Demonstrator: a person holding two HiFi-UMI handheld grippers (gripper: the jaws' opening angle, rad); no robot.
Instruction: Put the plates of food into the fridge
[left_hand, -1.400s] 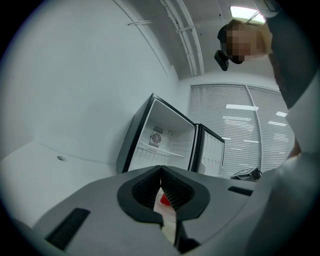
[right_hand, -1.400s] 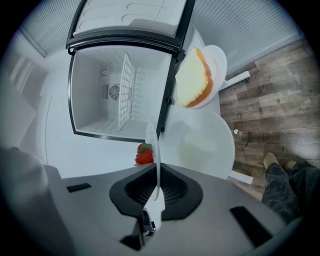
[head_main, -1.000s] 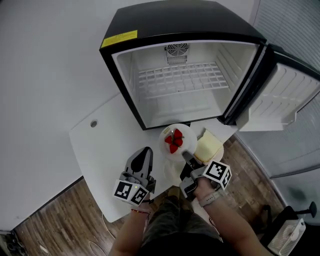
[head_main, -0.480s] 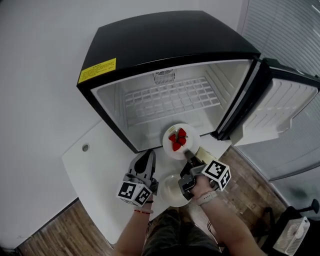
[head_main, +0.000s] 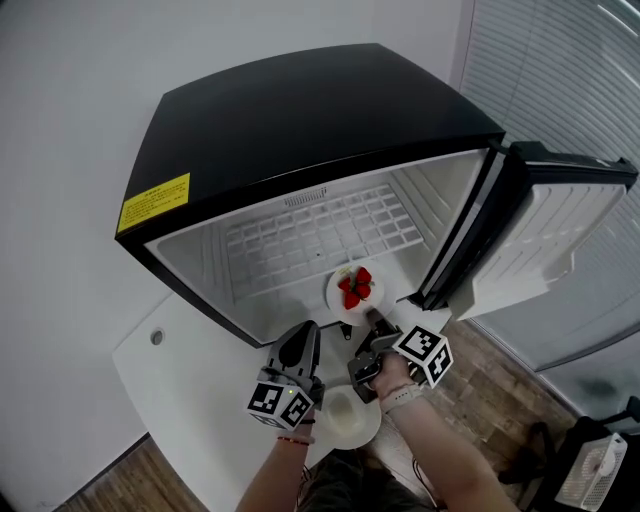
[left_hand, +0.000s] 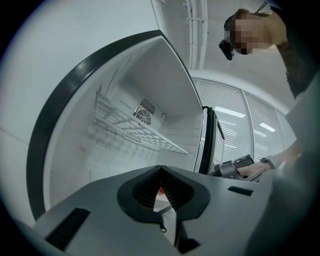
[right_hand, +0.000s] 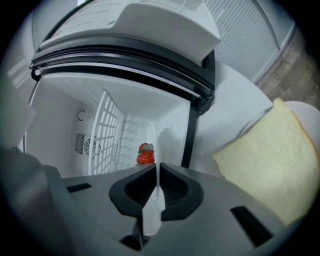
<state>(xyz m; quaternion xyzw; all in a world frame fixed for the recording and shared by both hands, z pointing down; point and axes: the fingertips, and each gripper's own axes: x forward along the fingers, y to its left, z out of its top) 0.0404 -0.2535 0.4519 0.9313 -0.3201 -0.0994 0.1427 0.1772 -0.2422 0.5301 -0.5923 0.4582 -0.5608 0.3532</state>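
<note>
A small white plate (head_main: 352, 293) with red strawberries (head_main: 356, 286) hangs at the mouth of the open black fridge (head_main: 300, 120), low on its right side. My right gripper (head_main: 371, 317) is shut on the plate's near rim. In the right gripper view the plate rim (right_hand: 156, 150) runs edge-on between the jaws of the right gripper (right_hand: 156, 172), with the strawberries (right_hand: 145, 155) beyond. My left gripper (head_main: 308, 328) hovers just left of it, shut and holding nothing; the left gripper (left_hand: 160, 169) points into the fridge.
A wire shelf (head_main: 310, 235) spans the white fridge interior. The fridge door (head_main: 545, 240) stands open to the right. A second white plate (head_main: 345, 418) lies on the white table (head_main: 190, 365) between my forearms. A slice of bread (right_hand: 265, 165) lies to the right of my right gripper.
My right gripper has carried the strawberry plate off the table and forward to the fridge opening. The left gripper followed forward beside it. The bread has dropped out of the head view.
</note>
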